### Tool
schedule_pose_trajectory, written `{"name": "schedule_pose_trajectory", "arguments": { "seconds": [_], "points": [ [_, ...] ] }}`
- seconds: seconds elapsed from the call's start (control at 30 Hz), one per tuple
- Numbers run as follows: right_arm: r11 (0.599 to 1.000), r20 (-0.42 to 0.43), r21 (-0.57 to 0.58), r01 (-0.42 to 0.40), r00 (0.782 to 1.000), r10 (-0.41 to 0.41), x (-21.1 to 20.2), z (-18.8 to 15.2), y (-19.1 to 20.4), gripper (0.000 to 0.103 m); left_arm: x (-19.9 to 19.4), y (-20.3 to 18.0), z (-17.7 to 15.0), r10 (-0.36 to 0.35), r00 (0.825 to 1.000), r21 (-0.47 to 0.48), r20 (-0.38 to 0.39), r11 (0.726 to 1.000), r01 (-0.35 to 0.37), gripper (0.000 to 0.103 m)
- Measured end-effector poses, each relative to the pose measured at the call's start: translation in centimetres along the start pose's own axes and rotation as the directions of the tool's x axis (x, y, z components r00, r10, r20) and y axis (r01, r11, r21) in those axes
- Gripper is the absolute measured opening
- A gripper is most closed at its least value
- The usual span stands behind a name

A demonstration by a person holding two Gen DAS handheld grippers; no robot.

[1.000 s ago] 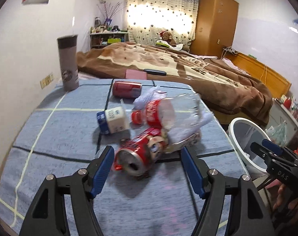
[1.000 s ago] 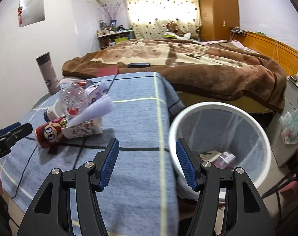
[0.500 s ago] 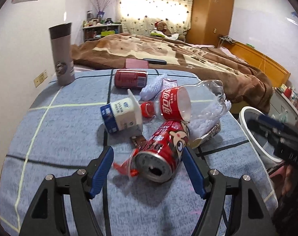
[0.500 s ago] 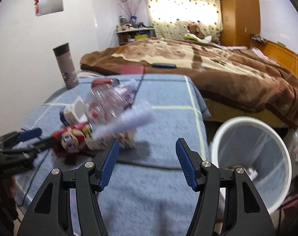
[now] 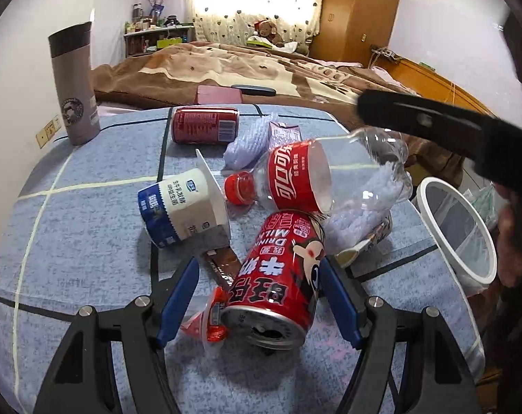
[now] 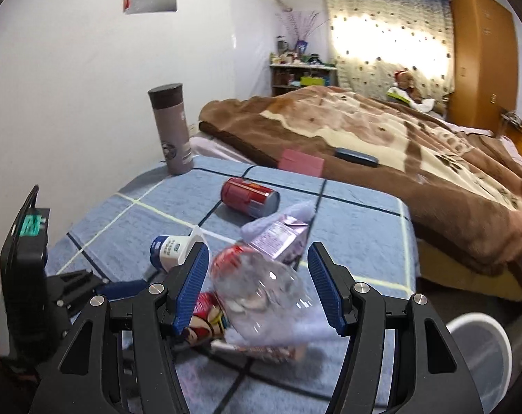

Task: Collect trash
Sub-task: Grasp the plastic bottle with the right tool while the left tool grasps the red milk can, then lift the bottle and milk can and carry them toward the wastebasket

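Note:
Trash lies heaped on a blue checked tablecloth [image 5: 88,234]. My left gripper [image 5: 259,298] is open, its blue fingers on both sides of a lying red milk drink can [image 5: 278,289]. Behind the can lie a clear cola bottle [image 5: 330,176], a white and blue yogurt cup [image 5: 181,207] and another red can [image 5: 204,125]. My right gripper [image 6: 257,288] is open with its fingers on both sides of the clear bottle's base [image 6: 261,296]. The right gripper also shows in the left wrist view [image 5: 433,127], above the bottle.
A white-rimmed trash bin [image 5: 457,231] stands off the table's right edge; it also shows in the right wrist view [image 6: 481,352]. A grey thermos [image 5: 74,82] stands at the table's far left. A purple carton [image 6: 278,241] and wrappers lie in the heap. A bed with a brown blanket [image 6: 364,138] lies behind.
My left gripper has moved forward until its fingers flank the milk drink can. My right gripper has swung left from the bin to the clear bottle.

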State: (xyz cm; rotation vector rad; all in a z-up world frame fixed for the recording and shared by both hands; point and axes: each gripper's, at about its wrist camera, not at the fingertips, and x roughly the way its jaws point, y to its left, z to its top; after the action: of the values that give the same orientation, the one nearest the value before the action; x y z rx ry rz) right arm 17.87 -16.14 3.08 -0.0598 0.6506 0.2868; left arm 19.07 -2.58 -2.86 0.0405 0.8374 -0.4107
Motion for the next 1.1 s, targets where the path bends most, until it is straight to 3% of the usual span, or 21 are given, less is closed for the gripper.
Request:
{"name": "schedule_pose_trajectory", "arguments": {
  "seconds": [0.17,0.23,0.33,0.6,0.9,1.1],
  "points": [
    [0.998,-0.090,0.004,-0.055,0.994,0.055,1.8,0.0,-0.7,0.061,1.1,0.2,-0.2,-0.035,0.999,-0.011,-0.040,0.999,0.035,0.074],
    [0.999,-0.112,-0.013,-0.052,0.992,0.051,2.0,-0.2,-0.6,0.061,1.3,0.4,-0.5,-0.047,0.998,-0.023,-0.048,0.999,0.046,0.065],
    [0.996,-0.142,-0.045,-0.071,0.988,0.064,2.1,-0.4,-0.3,0.061,1.1,0.8,-0.7,-0.033,0.998,-0.035,-0.049,0.999,0.031,0.057],
    [0.983,-0.206,-0.164,-0.083,0.977,0.048,1.7,-1.1,1.3,0.061,-0.6,3.3,-1.9,0.005,0.999,-0.107,-0.037,0.994,-0.009,0.055],
    [0.996,-0.248,-0.076,-0.052,0.968,0.032,1.3,-1.2,2.1,0.061,-2.9,6.8,-3.5,0.060,0.998,-0.198,-0.025,0.978,-0.064,0.055],
    [0.995,-0.304,-0.003,-0.099,0.948,0.094,1.0,-1.9,3.2,0.062,-3.6,8.3,-4.3,0.065,0.998,-0.234,-0.024,0.970,-0.069,0.055]
  ]
}}
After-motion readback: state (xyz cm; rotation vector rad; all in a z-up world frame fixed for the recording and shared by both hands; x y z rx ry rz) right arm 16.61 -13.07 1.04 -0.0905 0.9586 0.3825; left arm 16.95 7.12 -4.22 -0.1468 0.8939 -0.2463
